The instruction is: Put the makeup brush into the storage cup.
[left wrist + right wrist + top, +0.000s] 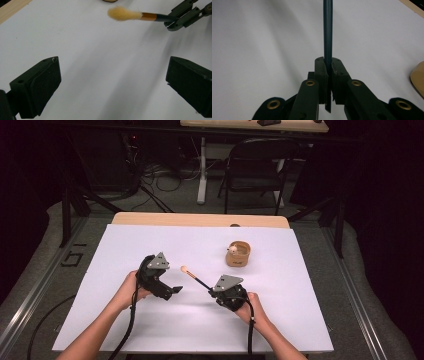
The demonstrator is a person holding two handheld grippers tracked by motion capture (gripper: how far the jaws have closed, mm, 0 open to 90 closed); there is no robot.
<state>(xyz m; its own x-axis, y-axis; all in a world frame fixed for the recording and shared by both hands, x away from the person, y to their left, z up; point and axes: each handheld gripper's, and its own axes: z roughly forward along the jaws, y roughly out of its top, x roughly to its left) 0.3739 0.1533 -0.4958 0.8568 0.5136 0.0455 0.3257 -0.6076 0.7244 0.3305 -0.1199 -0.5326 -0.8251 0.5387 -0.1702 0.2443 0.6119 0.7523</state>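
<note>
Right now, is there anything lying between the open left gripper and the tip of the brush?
No. In the left gripper view, bare white table cover lies between the left gripper and the brush; the high view agrees.

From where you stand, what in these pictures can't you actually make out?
- High view: what sits inside the wooden cup, too small to tell.
- Right gripper view: the brush bristles, cut off by the top edge.
- Left gripper view: the right hand-held gripper, cut off by the right edge.
</note>
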